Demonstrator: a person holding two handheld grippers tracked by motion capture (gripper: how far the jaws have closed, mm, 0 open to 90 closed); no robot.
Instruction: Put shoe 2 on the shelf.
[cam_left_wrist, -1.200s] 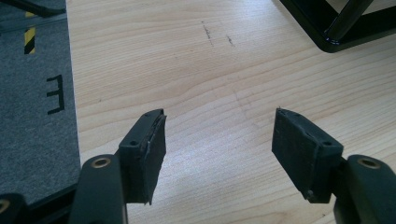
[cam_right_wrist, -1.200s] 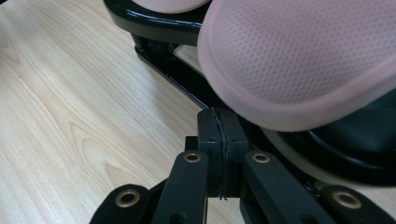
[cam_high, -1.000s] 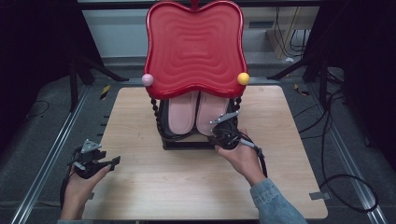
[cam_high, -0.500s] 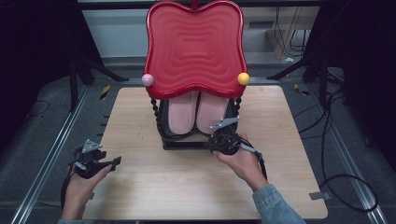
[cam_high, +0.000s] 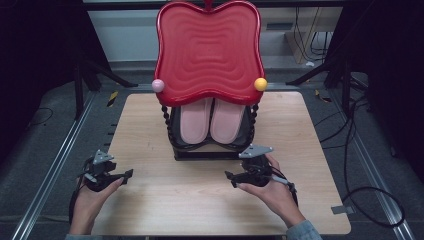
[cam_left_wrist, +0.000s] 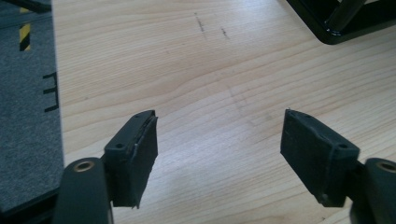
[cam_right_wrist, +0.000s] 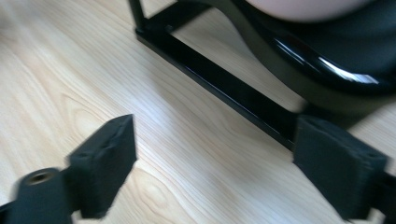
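Note:
A black rack (cam_high: 210, 152) stands at the middle of the wooden table (cam_high: 165, 200), with a pair of pink slippers (cam_high: 212, 122) lying in it under a raised red wavy lid (cam_high: 209, 50). My left gripper (cam_high: 127, 173) (cam_left_wrist: 219, 121) hovers over the table's front left and is open; its jaws have just been opening, with bare wood between them. My right gripper (cam_high: 229, 176) (cam_right_wrist: 215, 135) is just in front of the rack's base bar (cam_right_wrist: 219, 91), pointing left. It is open, its jaws have just been opening wide, and they hold nothing.
A pink ball (cam_high: 158, 85) and a yellow ball (cam_high: 260, 84) sit at the lid's lower corners. Grey floor with metal rails (cam_high: 50, 175) flanks the table, and cables (cam_high: 370, 195) lie on the right. A black-and-yellow tape mark (cam_left_wrist: 24, 36) is beyond the left table edge.
My right hand has drawn back from the rack toward the table's front and lower, and its jaws went from shut to wide open. The left hand stayed put.

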